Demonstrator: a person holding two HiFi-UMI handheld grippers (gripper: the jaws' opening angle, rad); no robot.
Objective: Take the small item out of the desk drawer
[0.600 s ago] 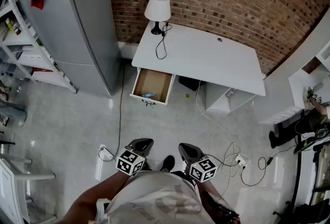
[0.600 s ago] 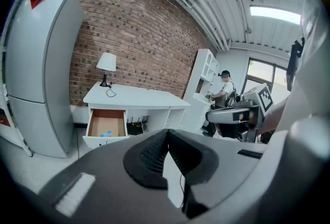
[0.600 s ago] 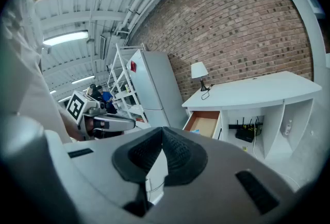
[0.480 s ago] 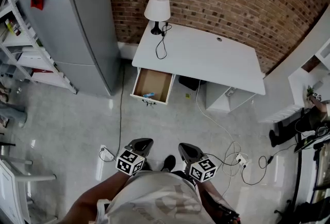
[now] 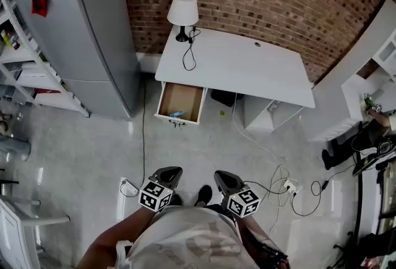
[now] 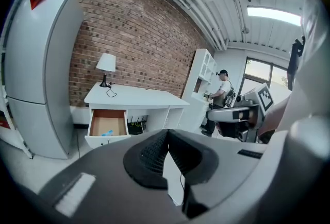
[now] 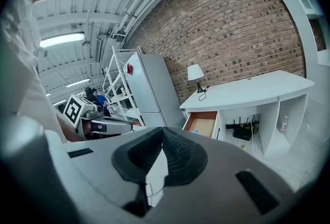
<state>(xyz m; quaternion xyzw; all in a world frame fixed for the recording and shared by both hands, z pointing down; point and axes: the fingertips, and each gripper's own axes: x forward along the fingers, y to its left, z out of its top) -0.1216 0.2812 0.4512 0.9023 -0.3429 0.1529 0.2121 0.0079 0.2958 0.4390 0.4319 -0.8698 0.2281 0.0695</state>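
A white desk (image 5: 247, 70) stands against the brick wall with its left drawer (image 5: 179, 102) pulled open. Inside the drawer, near its front edge, lies a small blue item (image 5: 177, 114), also showing as a blue speck (image 6: 106, 133) in the left gripper view. My left gripper (image 5: 171, 172) and right gripper (image 5: 223, 177) hang close to my body, far back from the desk, both shut with nothing between their pads. The open drawer (image 7: 202, 121) also appears in the right gripper view.
A grey fridge (image 5: 86, 33) stands left of the desk, with white shelving (image 5: 18, 70) beyond it. A white lamp (image 5: 182, 14) sits on the desk's left end. Cables and a power strip (image 5: 288, 187) trail on the floor at right. A person (image 6: 221, 95) stands at far right.
The view has shifted slightly: desk, fridge and lamp sit a little further left and up in the head view. Both grippers keep their place and stay shut.
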